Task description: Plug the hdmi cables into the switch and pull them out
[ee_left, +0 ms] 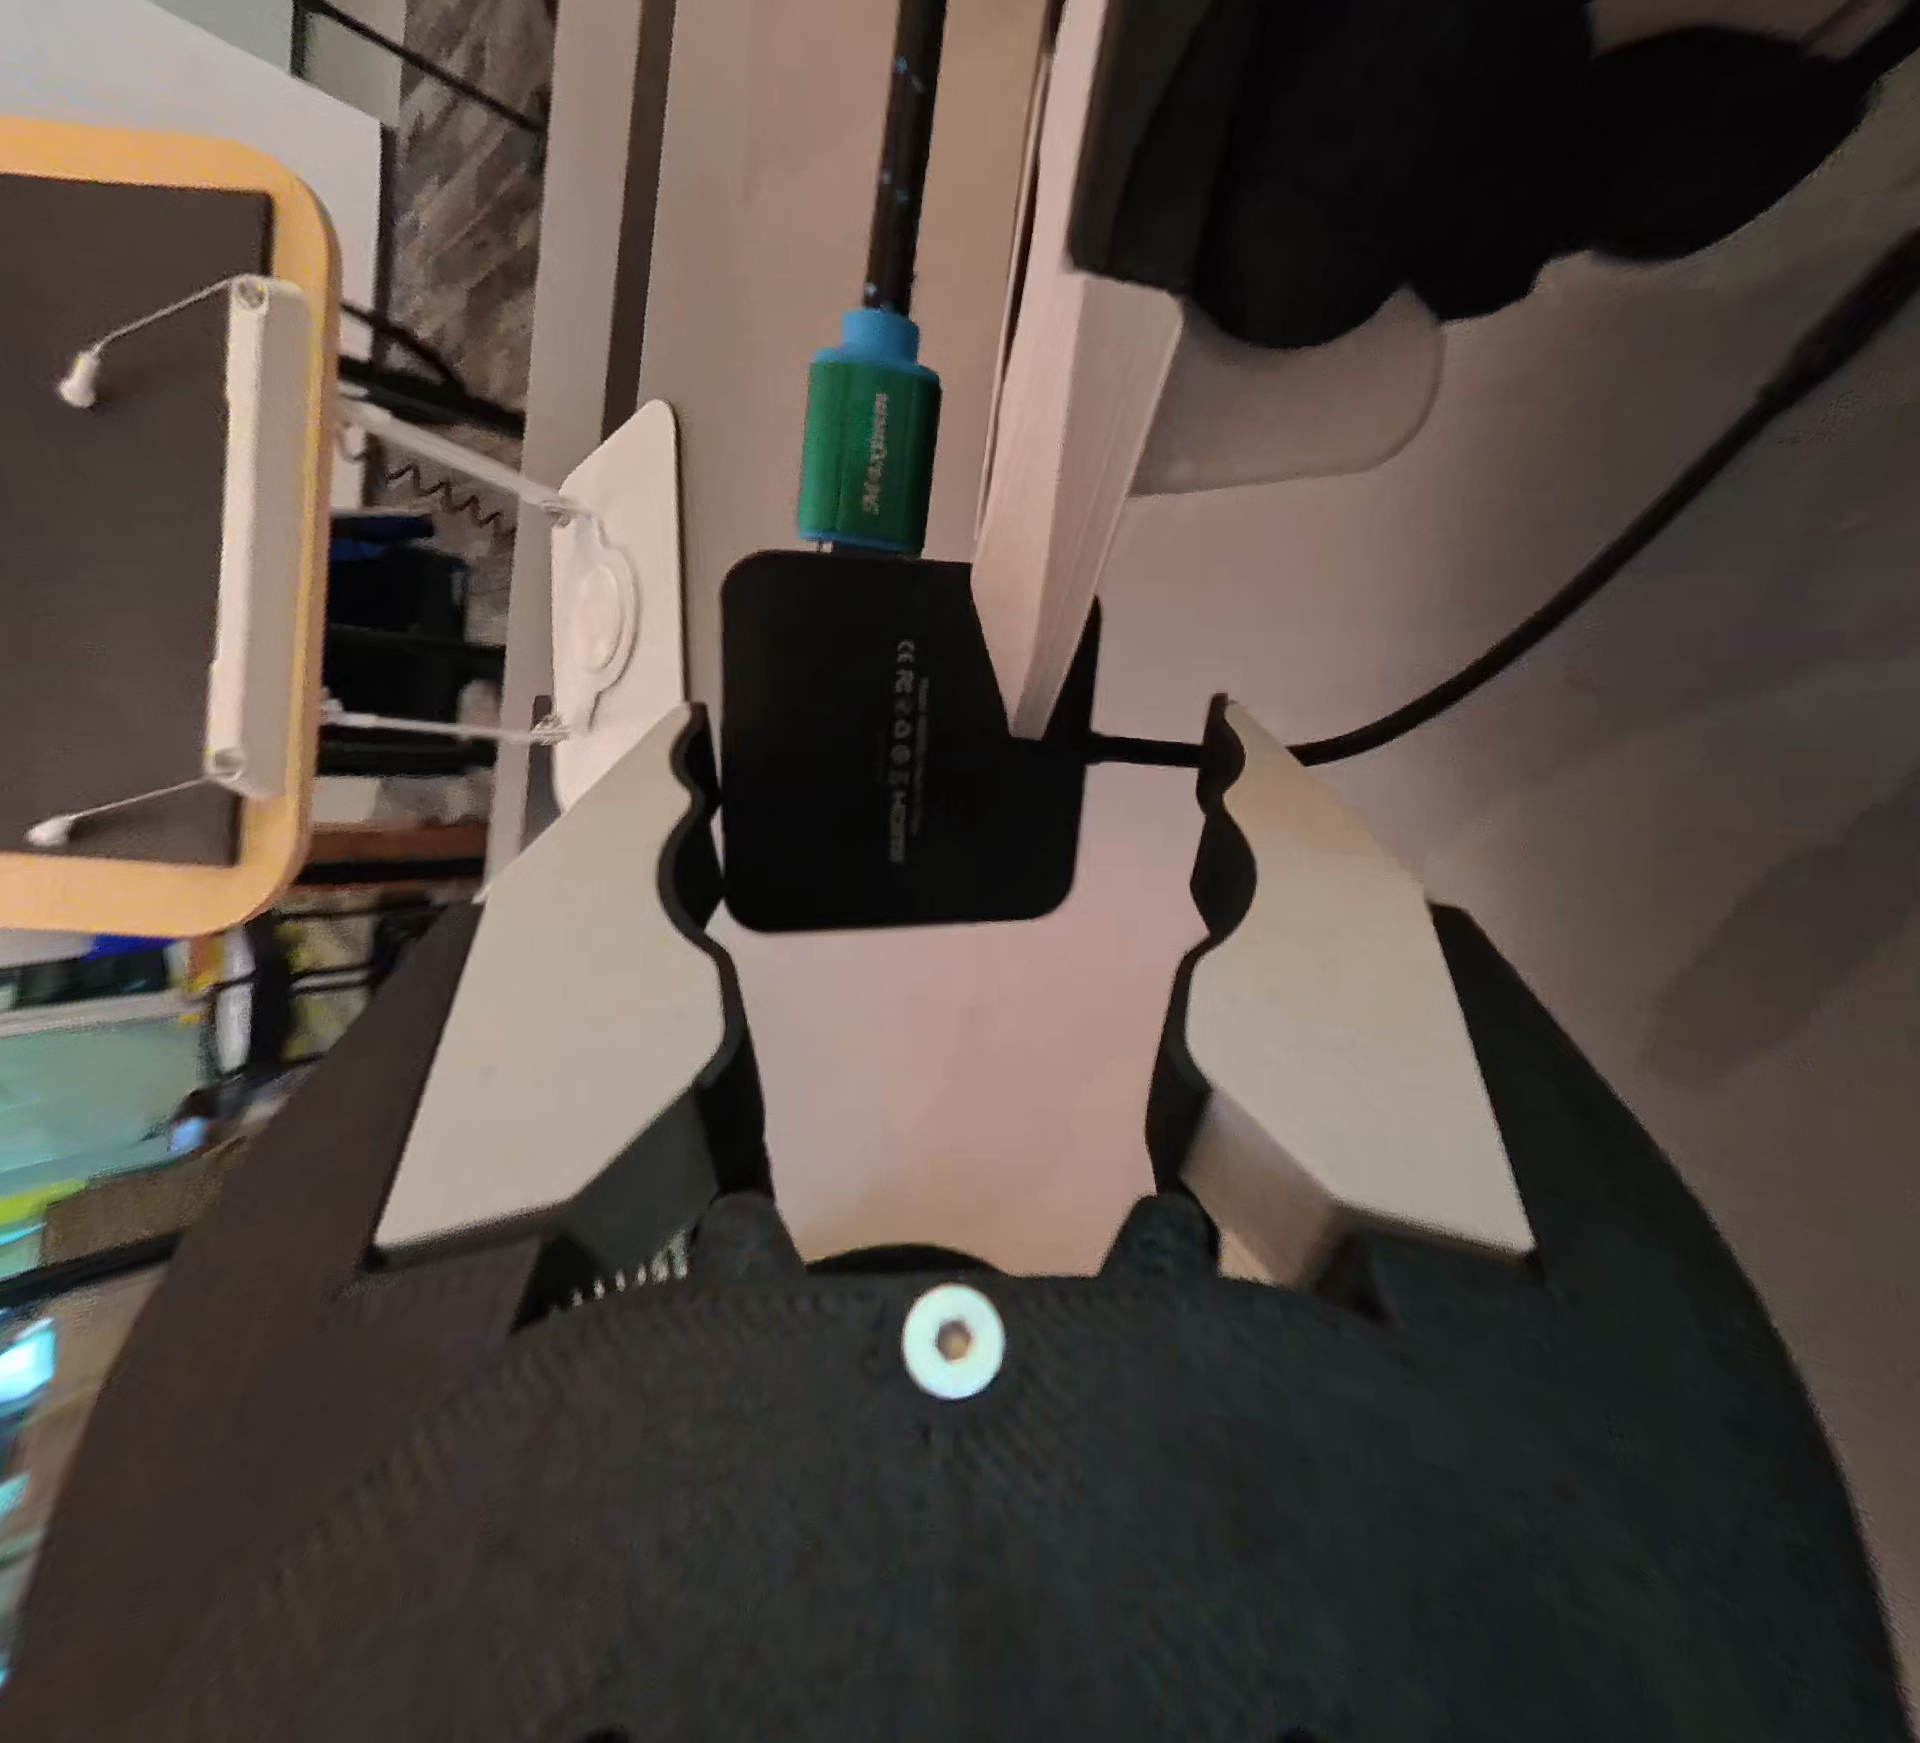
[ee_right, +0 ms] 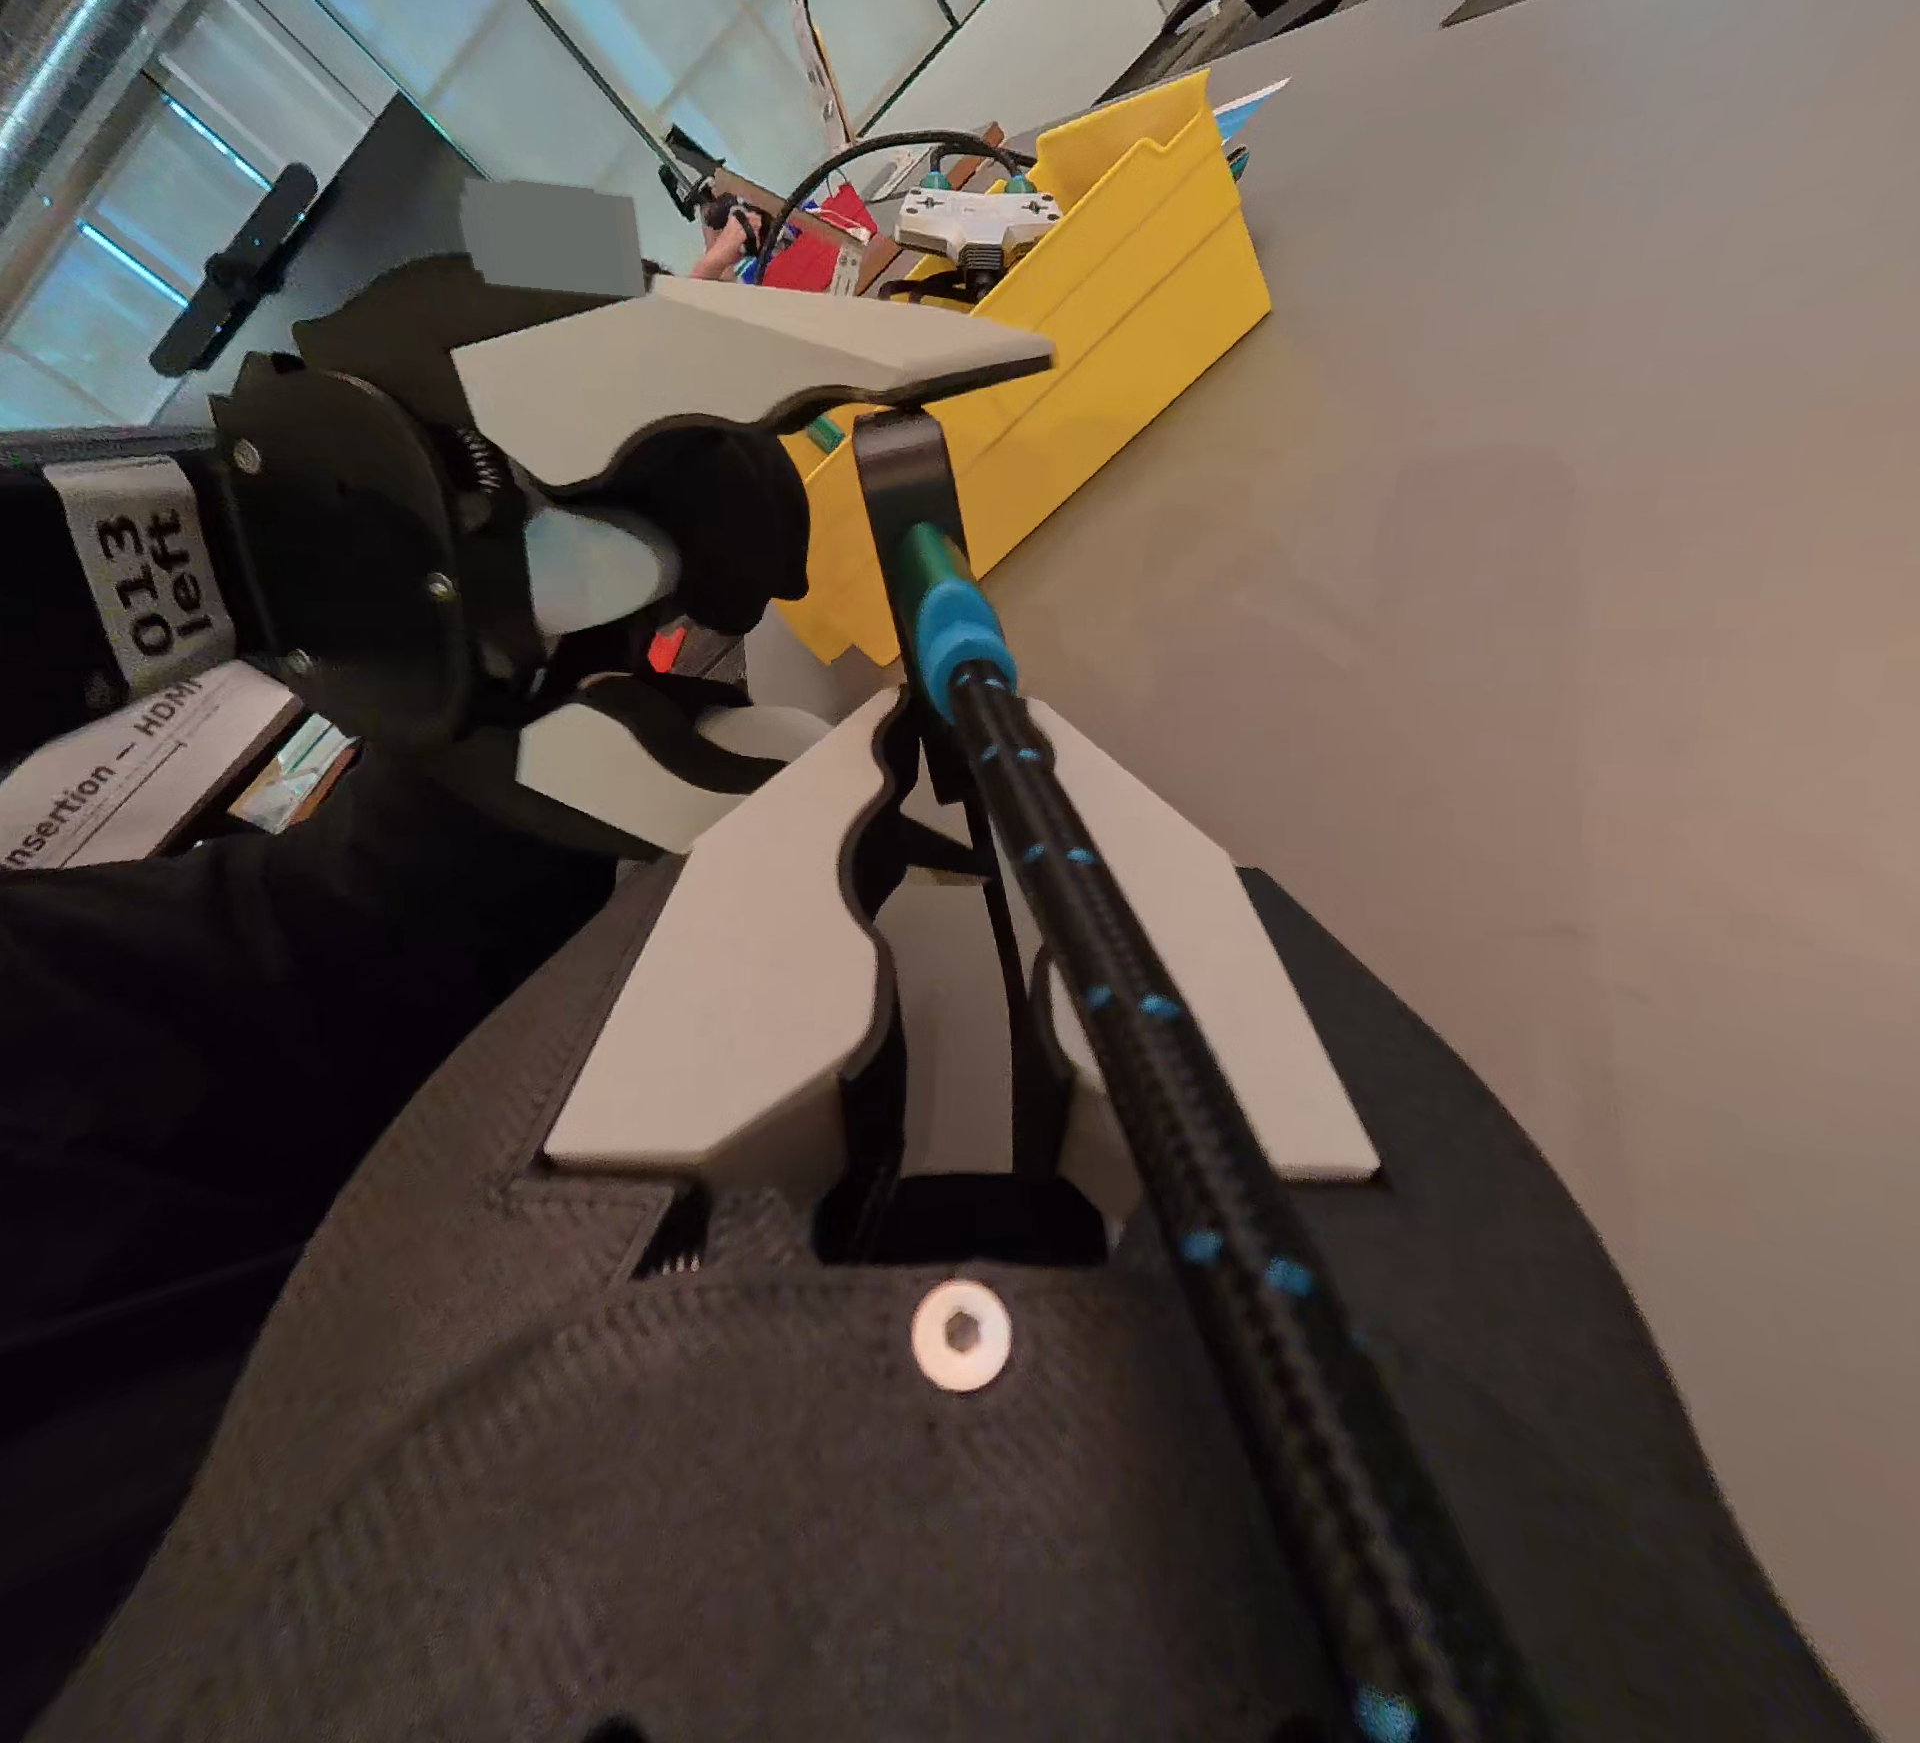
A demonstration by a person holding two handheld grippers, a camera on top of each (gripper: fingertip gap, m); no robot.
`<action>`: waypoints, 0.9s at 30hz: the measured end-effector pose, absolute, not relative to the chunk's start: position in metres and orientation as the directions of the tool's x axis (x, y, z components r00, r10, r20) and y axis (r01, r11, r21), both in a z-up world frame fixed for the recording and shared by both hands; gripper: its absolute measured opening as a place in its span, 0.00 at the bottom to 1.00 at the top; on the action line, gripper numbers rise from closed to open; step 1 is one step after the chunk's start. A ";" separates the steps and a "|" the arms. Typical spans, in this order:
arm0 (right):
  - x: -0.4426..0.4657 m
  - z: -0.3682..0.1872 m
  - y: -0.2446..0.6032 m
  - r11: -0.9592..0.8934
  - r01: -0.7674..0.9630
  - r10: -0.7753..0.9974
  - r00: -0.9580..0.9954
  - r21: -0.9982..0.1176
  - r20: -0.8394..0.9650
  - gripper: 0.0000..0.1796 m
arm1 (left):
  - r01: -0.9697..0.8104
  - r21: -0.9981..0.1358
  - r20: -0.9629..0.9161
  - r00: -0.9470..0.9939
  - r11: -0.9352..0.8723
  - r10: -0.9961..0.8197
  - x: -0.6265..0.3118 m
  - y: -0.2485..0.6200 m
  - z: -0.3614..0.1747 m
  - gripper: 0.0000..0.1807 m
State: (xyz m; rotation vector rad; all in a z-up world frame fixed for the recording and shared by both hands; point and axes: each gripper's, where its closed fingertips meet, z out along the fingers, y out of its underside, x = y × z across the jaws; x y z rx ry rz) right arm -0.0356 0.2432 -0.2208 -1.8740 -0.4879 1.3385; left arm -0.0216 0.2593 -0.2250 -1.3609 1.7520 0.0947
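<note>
The black HDMI switch (ee_left: 894, 737) is a flat box, held up off the grey table (ee_right: 1558, 550). A green HDMI plug (ee_left: 868, 446) with a blue collar and a black braided cable (ee_left: 904, 83) sits in its far end. My left gripper (ee_left: 961, 758) is open around the switch; its left finger (ee_left: 623, 914) touches the switch's edge and the right finger stands apart. My right gripper (ee_right: 945, 737) is shut on the edge of the switch (ee_right: 904, 488); its finger (ee_left: 1070, 498) shows in the left wrist view. The braided cable (ee_right: 1122, 1018) runs back over the right gripper.
A thin black lead (ee_left: 1558, 592) leaves the switch's side. A yellow bin (ee_right: 1122, 322) with a white adapter (ee_right: 977, 223) and cables stands on the table behind. A wood-rimmed board (ee_left: 135, 498) and a white pad (ee_left: 623, 571) lie to the left. Papers (ee_right: 135, 758) lie by the left gripper. My left and right fingertips are right by each other.
</note>
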 end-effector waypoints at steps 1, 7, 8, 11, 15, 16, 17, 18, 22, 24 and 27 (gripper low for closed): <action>-0.032 -0.221 0.245 -0.632 -0.133 0.678 0.383 -0.764 -0.628 0.07 | -0.782 -0.483 -0.641 0.009 0.394 -0.768 -0.020 0.255 -0.220 0.50; -0.021 -0.218 0.251 -0.642 -0.180 0.655 0.378 -0.745 -0.655 0.07 | -0.825 -0.411 -0.721 0.033 0.389 -0.692 -0.031 0.272 -0.215 0.52; -0.024 -0.217 0.249 -0.643 -0.172 0.659 0.374 -0.747 -0.653 0.07 | -0.831 -0.392 -0.741 0.031 0.394 -0.671 -0.028 0.274 -0.218 0.52; -0.030 -0.227 0.246 -0.639 -0.112 0.664 0.419 -0.761 -0.619 0.08 | -0.861 -0.324 -0.760 -0.009 0.391 -0.650 -0.026 0.278 -0.232 0.54; -0.033 -0.225 0.244 -0.649 -0.135 0.662 0.385 -0.749 -0.643 0.07 | -0.883 -0.296 -0.757 -0.017 0.366 -0.653 -0.035 0.286 -0.241 0.59; -0.034 -0.223 0.244 -0.641 -0.130 0.666 0.394 -0.756 -0.633 0.07 | -0.879 -0.305 -0.749 -0.016 0.366 -0.663 -0.035 0.285 -0.243 0.61; -0.035 -0.222 0.243 -0.636 -0.124 0.673 0.395 -0.762 -0.626 0.07 | -0.875 -0.316 -0.750 -0.006 0.367 -0.661 -0.034 0.285 -0.241 0.61; -0.037 -0.220 0.242 -0.638 -0.123 0.675 0.386 -0.760 -0.629 0.07 | -0.875 -0.311 -0.763 -0.003 0.371 -0.647 -0.033 0.285 -0.239 0.61; -0.043 -0.220 0.238 -0.649 -0.111 0.673 0.379 -0.753 -0.635 0.07 | -0.893 -0.232 -0.823 -0.031 0.385 -0.567 -0.030 0.289 -0.239 0.53; -0.046 -0.222 0.235 -0.659 -0.106 0.668 0.373 -0.744 -0.645 0.07 | -0.902 -0.224 -0.827 -0.025 0.370 -0.561 -0.031 0.293 -0.244 0.51; -0.049 -0.223 0.234 -0.665 -0.107 0.662 0.375 -0.739 -0.649 0.07 | -0.908 -0.223 -0.834 -0.011 0.356 -0.551 -0.034 0.296 -0.244 0.48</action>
